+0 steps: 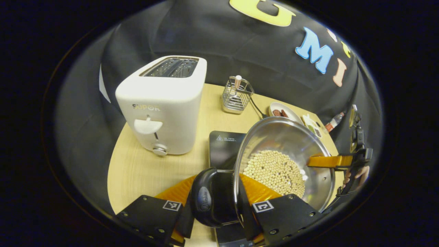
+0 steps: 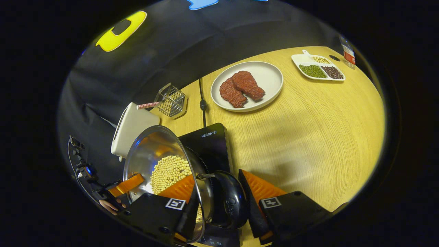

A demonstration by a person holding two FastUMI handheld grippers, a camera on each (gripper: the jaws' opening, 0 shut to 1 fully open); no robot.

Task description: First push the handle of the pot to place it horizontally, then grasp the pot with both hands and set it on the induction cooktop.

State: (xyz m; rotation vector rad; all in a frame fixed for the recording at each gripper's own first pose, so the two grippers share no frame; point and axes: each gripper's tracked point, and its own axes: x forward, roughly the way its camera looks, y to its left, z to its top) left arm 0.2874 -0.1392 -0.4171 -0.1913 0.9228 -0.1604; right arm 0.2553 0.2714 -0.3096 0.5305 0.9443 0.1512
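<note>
Steel pot (image 1: 284, 161) of pale beans (image 1: 274, 171) held between the two grippers, over the black cooktop (image 1: 224, 147), near edge of the wooden table (image 1: 151, 171). Whether resting on the glass or hanging just above it: cannot tell.

In the left gripper view: left gripper (image 1: 216, 202) closed part-way around the pot's near black handle (image 1: 207, 200), one finger each side, one reaching inside the rim, both seeming to press. Far across the bowl, right gripper (image 1: 331, 161) at the opposite rim, a hand (image 1: 356, 176) behind it.

In the right gripper view: right gripper (image 2: 221, 202) likewise narrowed on the other black handle (image 2: 228, 202), one finger inside the pot (image 2: 161, 164) against the wall, the other outside just beside the handle; contact of the outer one not certain. Left gripper (image 2: 128, 183) at the far rim. Cooktop (image 2: 209, 144) directly beneath.

White toaster (image 1: 164, 106) left of the pot; wire basket (image 1: 236, 96) farther back; plate (image 2: 267, 79) of meat (image 2: 241, 88) and divided dish (image 2: 317, 67) well apart, far right.
</note>
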